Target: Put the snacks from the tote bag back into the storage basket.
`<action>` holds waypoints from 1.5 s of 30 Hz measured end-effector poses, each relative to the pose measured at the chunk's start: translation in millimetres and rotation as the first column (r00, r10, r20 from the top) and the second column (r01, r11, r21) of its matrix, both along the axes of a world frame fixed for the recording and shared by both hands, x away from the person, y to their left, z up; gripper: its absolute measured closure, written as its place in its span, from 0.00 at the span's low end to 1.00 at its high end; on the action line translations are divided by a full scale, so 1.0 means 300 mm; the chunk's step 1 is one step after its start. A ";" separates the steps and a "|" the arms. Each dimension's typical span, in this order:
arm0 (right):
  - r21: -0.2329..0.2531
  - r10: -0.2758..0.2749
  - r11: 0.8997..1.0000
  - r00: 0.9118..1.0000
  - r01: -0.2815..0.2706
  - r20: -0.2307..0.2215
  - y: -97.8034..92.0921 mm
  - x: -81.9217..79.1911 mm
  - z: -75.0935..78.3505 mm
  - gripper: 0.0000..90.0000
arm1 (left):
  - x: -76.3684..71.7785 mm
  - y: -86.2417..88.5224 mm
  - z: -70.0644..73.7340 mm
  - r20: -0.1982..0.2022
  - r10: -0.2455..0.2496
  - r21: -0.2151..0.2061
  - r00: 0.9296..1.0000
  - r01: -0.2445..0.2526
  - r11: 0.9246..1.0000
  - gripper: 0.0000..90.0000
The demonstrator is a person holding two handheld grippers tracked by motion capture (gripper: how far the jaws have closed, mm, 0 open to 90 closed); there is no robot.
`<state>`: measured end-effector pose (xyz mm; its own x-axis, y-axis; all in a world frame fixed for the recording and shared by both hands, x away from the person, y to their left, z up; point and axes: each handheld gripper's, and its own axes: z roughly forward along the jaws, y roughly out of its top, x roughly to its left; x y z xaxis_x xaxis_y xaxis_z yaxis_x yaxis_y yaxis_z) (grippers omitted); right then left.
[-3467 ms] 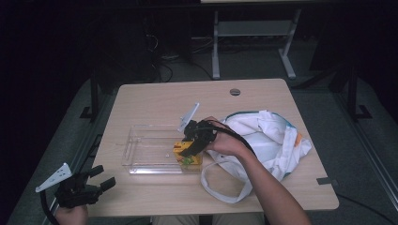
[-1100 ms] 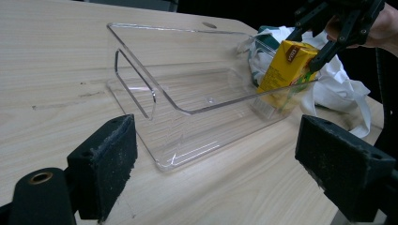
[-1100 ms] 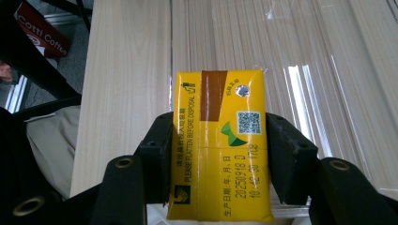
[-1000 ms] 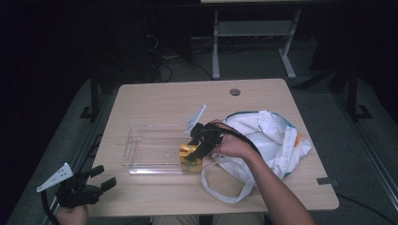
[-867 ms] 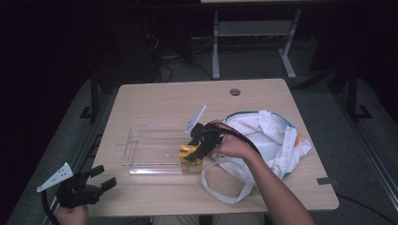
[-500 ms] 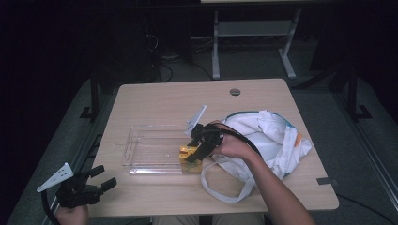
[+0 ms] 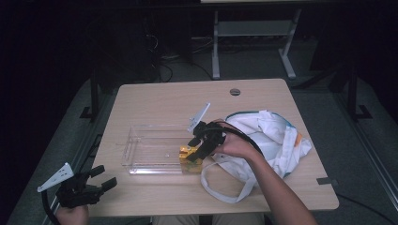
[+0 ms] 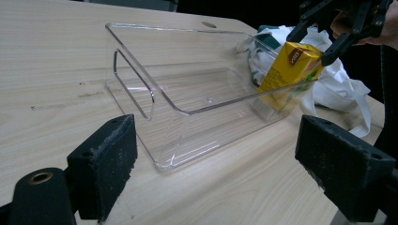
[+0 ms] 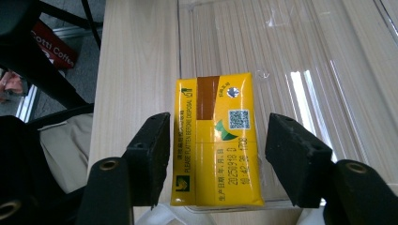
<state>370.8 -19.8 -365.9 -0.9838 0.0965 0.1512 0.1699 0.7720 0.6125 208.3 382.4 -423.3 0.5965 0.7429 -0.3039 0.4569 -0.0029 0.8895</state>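
Standing upright at the near right end of the clear rectangular plastic tray [image 7: 150, 152], the small yellow drink carton [image 7: 189, 154] has its top tilted slightly toward the white cloth tote bag [image 7: 272, 136] that lies crumpled just beside the tray on the pale wooden table [image 7: 164, 98]. The right gripper [image 7: 199, 145] hovers over the carton with its jaws spread to either side; in the right gripper view a gap shows between each black pad [image 9: 152, 150] and the carton's printed yellow face [image 9: 216, 140], so the jaws are parted and not pressing it. The left gripper [image 7: 96, 180] is held low at the table's near left corner, well apart from the tray, its jaws wide and holding nothing; in the left gripper view the tray's looped handle [image 8: 136, 82] faces it, with the carton [image 8: 288, 70] at the far end.
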 end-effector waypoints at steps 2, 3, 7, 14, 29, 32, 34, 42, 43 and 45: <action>0.006 0.000 1.000 1.000 0.000 0.000 -0.004 0.002 0.001 0.43 | 0.000 0.000 0.000 0.002 0.000 -0.001 1.000 0.000 1.000 0.14; 0.005 -0.001 1.000 1.000 0.001 -0.003 -0.005 0.002 0.001 0.42 | 0.000 0.000 0.000 0.002 0.000 0.000 1.000 0.000 1.000 0.14; 0.007 -0.006 1.000 1.000 0.006 -0.009 -0.009 0.003 0.004 0.41 | 0.000 0.002 0.000 0.002 0.001 0.002 1.000 -0.001 1.000 0.14; 0.011 -0.013 1.000 1.000 0.013 -0.002 -0.019 0.004 0.014 0.40 | 0.000 0.001 0.000 0.001 0.001 0.001 1.000 -0.001 1.000 0.14; 0.026 -0.047 0.999 0.999 0.047 0.011 -0.062 0.004 0.059 0.40 | 0.001 -0.003 -0.001 -0.001 0.000 -0.002 1.000 0.000 1.000 0.14; 0.030 -0.052 0.998 0.999 0.051 0.015 -0.071 0.007 0.063 0.40 | 0.002 -0.002 -0.001 -0.001 -0.002 0.001 1.000 0.002 1.000 0.14; 0.029 -0.058 0.998 0.998 0.057 0.015 -0.077 0.007 0.069 0.40 | 0.002 -0.002 -0.001 -0.002 -0.003 0.002 1.000 0.003 1.000 0.14; 0.042 -0.076 0.996 0.997 0.076 0.008 -0.109 0.009 0.085 0.40 | 0.002 -0.004 -0.001 -0.002 -0.002 0.001 1.000 0.002 1.000 0.14; 0.039 -0.082 0.996 0.997 0.081 0.007 -0.113 0.008 0.087 0.40 | 0.002 -0.005 -0.001 -0.003 -0.002 0.001 1.000 0.002 1.000 0.14; 0.045 -0.081 0.996 0.997 0.080 0.010 -0.119 0.011 0.090 0.40 | 0.002 -0.005 -0.001 -0.002 -0.003 0.002 1.000 0.003 1.000 0.14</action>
